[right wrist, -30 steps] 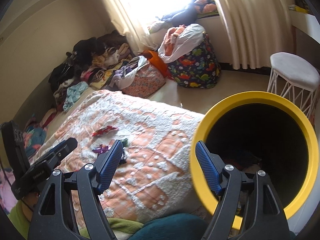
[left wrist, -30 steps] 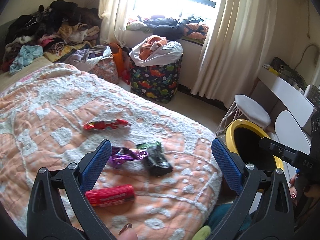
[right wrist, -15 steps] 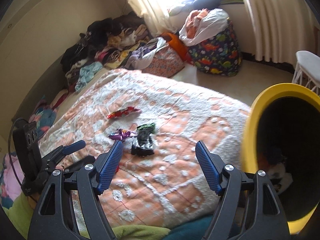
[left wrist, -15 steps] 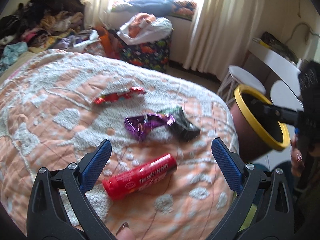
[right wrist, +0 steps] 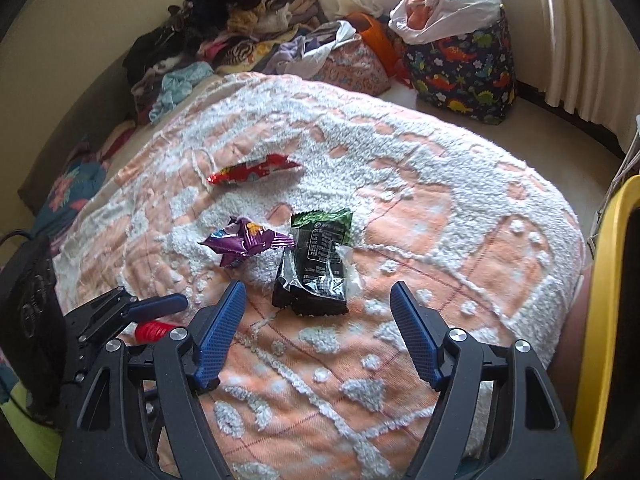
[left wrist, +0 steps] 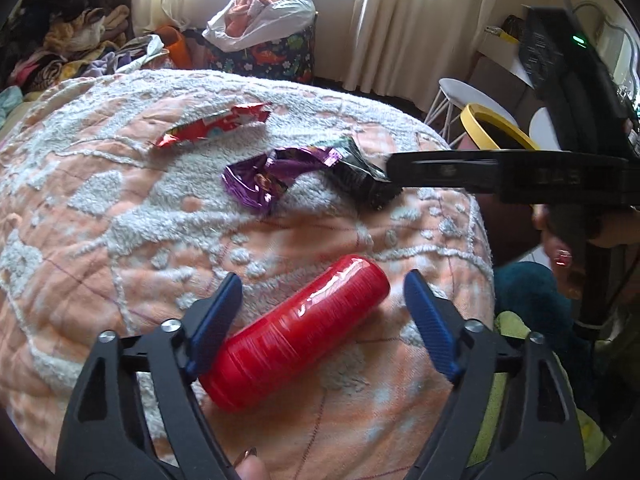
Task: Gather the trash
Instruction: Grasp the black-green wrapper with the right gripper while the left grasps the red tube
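A red cylindrical can (left wrist: 296,336) lies on the peach-and-white blanket (left wrist: 80,208), between the fingers of my left gripper (left wrist: 322,316). Its jaws are closing; the left pad is at the can's near end and the right pad stands off it. Farther along the bed lie a purple wrapper (left wrist: 264,180), a red wrapper (left wrist: 212,128) and a black-and-green wrapper (right wrist: 316,264). My right gripper (right wrist: 316,316) hovers just short of the black wrapper, jaws closing slightly with nothing between them. The yellow-rimmed bin (right wrist: 608,280) stands beside the bed on the right.
A dinosaur-print bag (right wrist: 460,72) stuffed with clothes stands on the floor by the curtains. Heaps of clothes (right wrist: 240,28) cover the far end of the bed. A white stool (left wrist: 464,92) stands behind the bin. A person's hand (left wrist: 560,256) holds the right gripper.
My left gripper has come down over the red can and its jaws have narrowed. My right gripper has swung left from the bin's mouth to the black wrapper on the bed.
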Tool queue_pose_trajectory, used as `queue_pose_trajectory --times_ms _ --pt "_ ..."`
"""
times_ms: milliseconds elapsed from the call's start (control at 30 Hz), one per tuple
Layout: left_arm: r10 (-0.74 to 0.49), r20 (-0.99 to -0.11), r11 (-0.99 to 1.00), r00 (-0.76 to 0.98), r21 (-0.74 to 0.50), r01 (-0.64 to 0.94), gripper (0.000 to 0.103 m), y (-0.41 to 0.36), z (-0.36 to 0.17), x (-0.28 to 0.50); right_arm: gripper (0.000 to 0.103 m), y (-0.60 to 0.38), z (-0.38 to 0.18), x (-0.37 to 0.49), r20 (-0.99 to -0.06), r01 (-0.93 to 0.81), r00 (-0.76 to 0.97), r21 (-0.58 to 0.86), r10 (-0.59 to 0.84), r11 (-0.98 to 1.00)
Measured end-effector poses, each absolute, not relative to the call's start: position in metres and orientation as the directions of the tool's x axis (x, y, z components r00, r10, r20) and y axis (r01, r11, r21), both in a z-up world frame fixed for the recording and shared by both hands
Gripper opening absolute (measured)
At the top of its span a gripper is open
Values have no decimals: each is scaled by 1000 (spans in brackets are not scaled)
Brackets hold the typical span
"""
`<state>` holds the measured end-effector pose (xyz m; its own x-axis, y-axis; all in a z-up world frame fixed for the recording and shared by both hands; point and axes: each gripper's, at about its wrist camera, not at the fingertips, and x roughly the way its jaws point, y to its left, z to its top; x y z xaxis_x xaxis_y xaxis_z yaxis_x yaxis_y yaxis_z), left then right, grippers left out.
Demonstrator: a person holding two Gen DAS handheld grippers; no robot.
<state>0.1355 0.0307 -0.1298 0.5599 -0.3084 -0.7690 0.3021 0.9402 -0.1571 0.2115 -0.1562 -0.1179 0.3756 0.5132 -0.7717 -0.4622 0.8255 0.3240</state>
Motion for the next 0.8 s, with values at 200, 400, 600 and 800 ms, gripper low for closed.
queue_pose_trajectory --times_ms 200,400,600,800 --pt "-299 -789 936 537 -131 328 71 25 -131 130 58 -139 -135 225 -800 -451 351 312 487 837" --pt "-259 -811 941 525 -90 327 70 25 -135 123 34 -147 -142 226 -803 -430 358 310 476 848" --pt "-219 -824 951 522 -59 304 50 24 -137 122 30 -166 -137 214 -780 -398 383 343 494 851" --pt "-231 -816 956 529 -89 280 33 25 -136 121 29 -185 -119 197 -740 -396 436 353 512 847"
